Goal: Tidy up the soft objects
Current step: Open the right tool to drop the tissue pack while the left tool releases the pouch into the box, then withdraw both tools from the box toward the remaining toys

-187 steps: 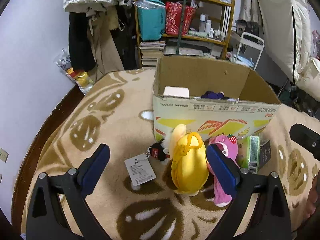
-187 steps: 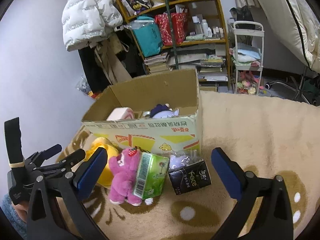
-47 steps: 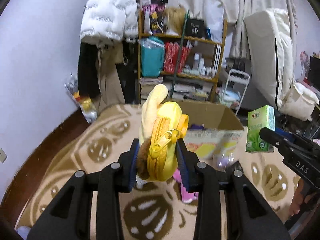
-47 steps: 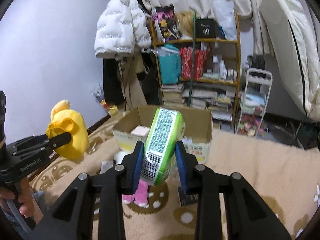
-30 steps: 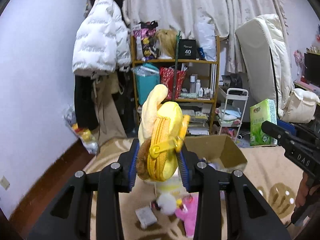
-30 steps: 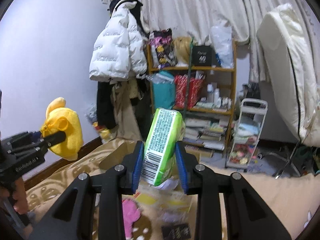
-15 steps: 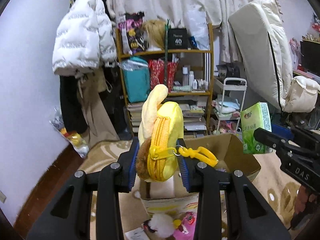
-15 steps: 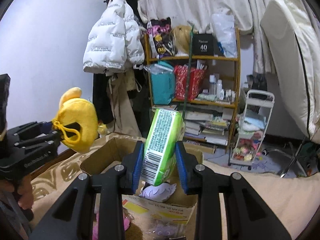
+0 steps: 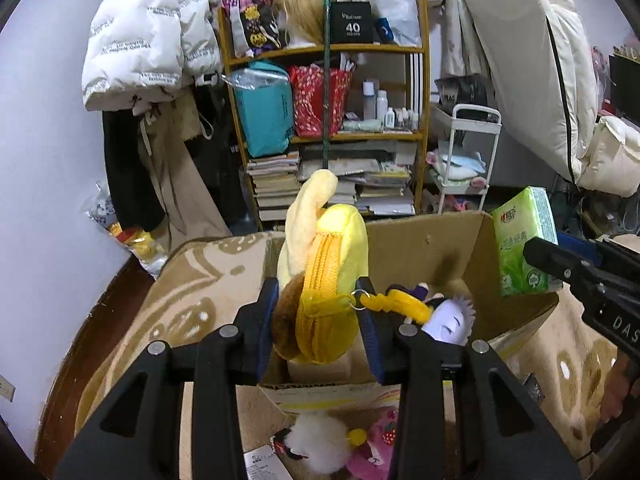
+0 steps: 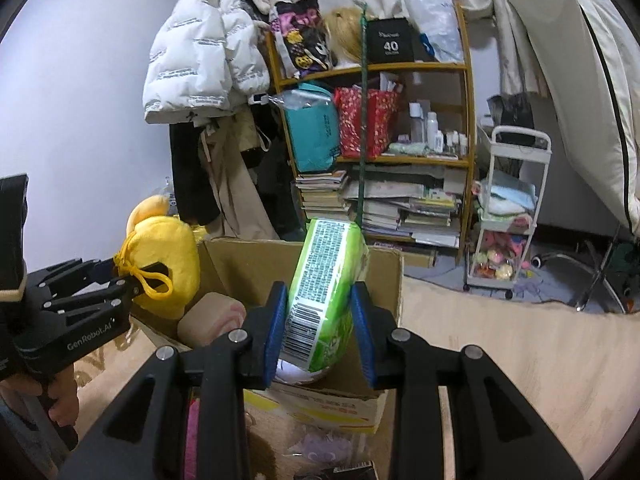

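In the left wrist view, our left claw (image 9: 318, 330) is closed tight on a yellow plush pouch (image 9: 326, 280), its blue pads (image 9: 267, 326) pressed into both sides, zipper facing us and a yellow clip (image 9: 394, 306) dangling to the right. The pouch hangs over the near left part of an open cardboard box (image 9: 424, 248), where a purple-and-white plush (image 9: 446, 320) lies. To the right we see the right claw (image 9: 560, 258) gripping a green tissue pack (image 9: 524, 240) above the box's right wall. On the rug (image 9: 192, 300) near the box lie a white fluffy toy (image 9: 320, 448) and a pink plush (image 9: 372, 452). In the right wrist view, our right claw (image 10: 320, 322) is clamped on the tissue pack (image 10: 326, 292), held upright with its barcode toward us, over the near side of the box (image 10: 384, 280). A pink roll (image 10: 210, 320) sits in the box's left part. At left, the left claw (image 10: 132, 274) holds the pouch (image 10: 168, 264) above the box's left edge. A cluttered shelf (image 10: 380, 128) stands far behind.
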`<move>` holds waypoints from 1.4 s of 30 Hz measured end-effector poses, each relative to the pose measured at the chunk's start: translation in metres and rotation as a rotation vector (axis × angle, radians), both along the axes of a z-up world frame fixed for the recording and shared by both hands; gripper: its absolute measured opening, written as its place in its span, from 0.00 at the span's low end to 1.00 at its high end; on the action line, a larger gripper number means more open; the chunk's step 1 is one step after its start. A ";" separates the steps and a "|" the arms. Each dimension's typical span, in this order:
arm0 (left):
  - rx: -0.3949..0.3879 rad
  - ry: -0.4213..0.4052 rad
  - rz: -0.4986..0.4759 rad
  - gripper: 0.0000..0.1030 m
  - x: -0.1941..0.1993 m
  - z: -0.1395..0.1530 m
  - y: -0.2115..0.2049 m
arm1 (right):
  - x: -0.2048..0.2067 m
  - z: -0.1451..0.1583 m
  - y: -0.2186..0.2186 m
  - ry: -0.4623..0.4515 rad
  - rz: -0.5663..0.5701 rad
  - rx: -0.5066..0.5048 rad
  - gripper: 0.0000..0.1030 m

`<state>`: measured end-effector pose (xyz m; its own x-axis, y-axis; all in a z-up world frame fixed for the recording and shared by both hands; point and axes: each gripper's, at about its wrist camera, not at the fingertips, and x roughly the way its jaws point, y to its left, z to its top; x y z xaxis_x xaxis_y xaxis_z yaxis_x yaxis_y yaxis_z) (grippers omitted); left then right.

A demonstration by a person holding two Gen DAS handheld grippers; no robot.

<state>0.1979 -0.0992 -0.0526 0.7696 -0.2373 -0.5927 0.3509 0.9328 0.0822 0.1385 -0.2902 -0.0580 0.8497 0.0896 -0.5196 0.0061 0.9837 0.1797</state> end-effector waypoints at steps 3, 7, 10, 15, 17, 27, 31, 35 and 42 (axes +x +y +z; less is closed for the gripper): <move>-0.007 0.014 0.000 0.42 0.000 -0.003 0.001 | 0.001 -0.005 -0.005 0.019 0.000 0.026 0.33; 0.000 -0.009 0.000 0.56 -0.005 -0.002 0.002 | 0.000 -0.007 -0.006 0.022 0.011 0.036 0.33; -0.012 0.003 0.000 0.64 -0.008 -0.001 0.005 | -0.002 -0.005 -0.005 0.016 0.011 0.036 0.33; -0.019 0.012 0.031 0.75 -0.014 0.005 0.014 | -0.010 0.001 -0.003 0.015 0.019 0.041 0.34; -0.028 -0.003 0.050 0.82 -0.019 0.010 0.021 | -0.013 0.002 -0.002 0.019 0.021 0.044 0.34; -0.029 0.002 0.084 0.92 -0.044 0.025 0.043 | -0.044 0.022 0.007 0.000 0.011 0.029 0.70; -0.006 0.020 0.082 0.93 -0.059 0.027 0.050 | -0.060 0.029 0.010 -0.015 0.001 0.036 0.86; 0.017 0.037 0.075 0.93 -0.075 0.026 0.054 | -0.073 0.035 0.011 -0.013 -0.002 0.053 0.96; 0.032 0.044 0.088 0.94 -0.104 0.023 0.062 | -0.092 0.040 0.018 0.009 -0.007 0.055 1.00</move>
<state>0.0944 -0.0372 -0.0300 0.7598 -0.1498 -0.6326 0.2712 0.9574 0.0989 0.0464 -0.2723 -0.0183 0.8457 0.1124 -0.5217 0.0146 0.9724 0.2331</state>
